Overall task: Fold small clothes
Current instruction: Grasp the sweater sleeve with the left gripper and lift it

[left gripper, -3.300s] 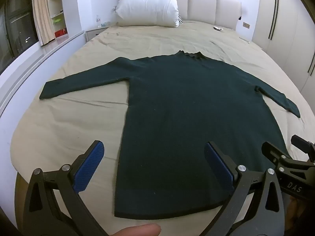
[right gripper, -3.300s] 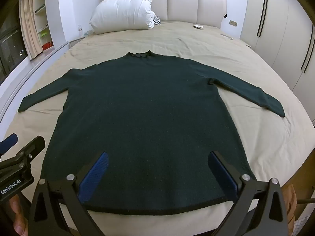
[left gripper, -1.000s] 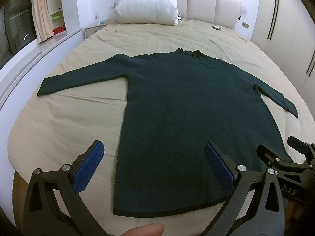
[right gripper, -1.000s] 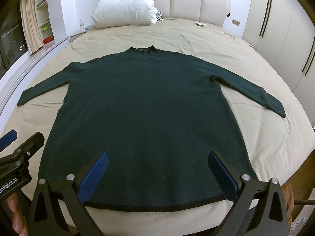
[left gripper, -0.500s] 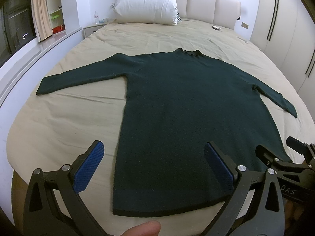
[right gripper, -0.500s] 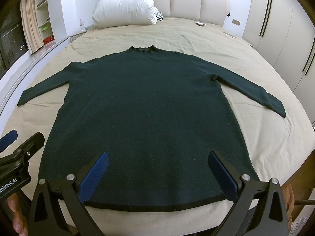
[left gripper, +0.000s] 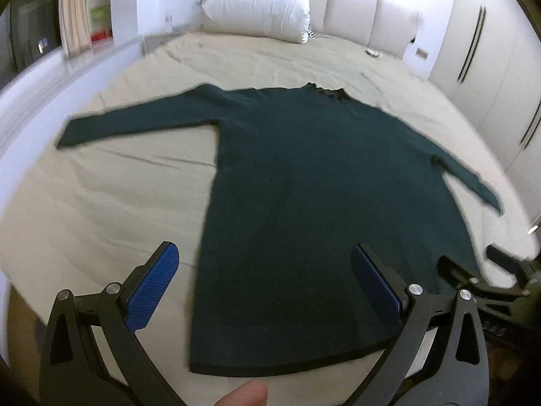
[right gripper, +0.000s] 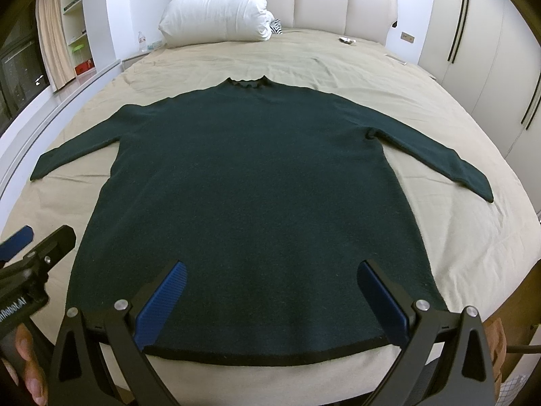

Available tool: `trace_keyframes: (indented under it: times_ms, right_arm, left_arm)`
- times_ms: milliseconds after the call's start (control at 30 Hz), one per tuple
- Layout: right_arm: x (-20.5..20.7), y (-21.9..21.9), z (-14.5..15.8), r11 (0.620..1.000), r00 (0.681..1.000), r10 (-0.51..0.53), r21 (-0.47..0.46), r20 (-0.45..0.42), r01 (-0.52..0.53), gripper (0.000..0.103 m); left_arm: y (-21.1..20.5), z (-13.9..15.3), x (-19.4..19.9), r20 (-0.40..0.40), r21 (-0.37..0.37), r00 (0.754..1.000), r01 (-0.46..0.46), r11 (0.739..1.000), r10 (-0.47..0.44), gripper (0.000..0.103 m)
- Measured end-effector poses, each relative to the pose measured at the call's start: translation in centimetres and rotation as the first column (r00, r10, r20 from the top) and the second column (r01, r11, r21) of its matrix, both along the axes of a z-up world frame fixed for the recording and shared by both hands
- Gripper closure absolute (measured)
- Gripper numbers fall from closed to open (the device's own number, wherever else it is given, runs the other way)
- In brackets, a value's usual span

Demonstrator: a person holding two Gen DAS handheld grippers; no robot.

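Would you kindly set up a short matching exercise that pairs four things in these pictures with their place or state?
Things:
1. sweater
2. pillow
3. right tongs
4. water bottle

Place or state:
A. open, poised above the near hem
B. stands on the nightstand beside the bed
C. spread flat on the bed, both sleeves out
D. leans against the headboard

Pairs: 1-C, 2-D, 3-A, 4-B
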State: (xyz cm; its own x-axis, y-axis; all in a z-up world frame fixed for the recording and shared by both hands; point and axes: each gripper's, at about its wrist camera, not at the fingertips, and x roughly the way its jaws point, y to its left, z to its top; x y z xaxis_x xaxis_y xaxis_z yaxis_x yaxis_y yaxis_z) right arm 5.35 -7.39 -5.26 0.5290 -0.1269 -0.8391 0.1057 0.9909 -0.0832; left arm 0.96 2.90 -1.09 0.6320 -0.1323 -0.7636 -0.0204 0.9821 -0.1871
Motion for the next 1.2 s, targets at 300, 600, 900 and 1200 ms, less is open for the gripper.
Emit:
trace_keyframes:
  times_ms: [300,600,900,1200]
  right_arm:
    - [2.7,-0.4,1.0,0.983,0.998,0.016,0.184,0.058,-0.027,0.0]
    - [6.3,0.8,1.5,0.939,0.99,0.053,0.33,0.133,-0.095,0.0]
    - [9.4,1.2,-0.8,0.901,0.993,0.047,0.425,0.11,-0.09,0.003]
    - [10.4,0.8,-3.1,0.886,0.997,0.042,0.459,0.06,-0.065,0.008]
  left_arm:
    - [10.6,-1.4,3.7,0.005,-0.264,0.988,-0.15,0.953,0.157,0.0]
    - [26.2,-4.1,9.1,-0.065,-0.503,0.929,-0.346,0.792,0.365,0.0]
    - [37.6,-11.3,17.2,-0.189,-0.742,0.846,-0.456,0.492,0.499,0.007]
    - [40.2,-13.9,20.0,-0.225,-0.781,0.759,-0.515,0.352,0.611,0.026]
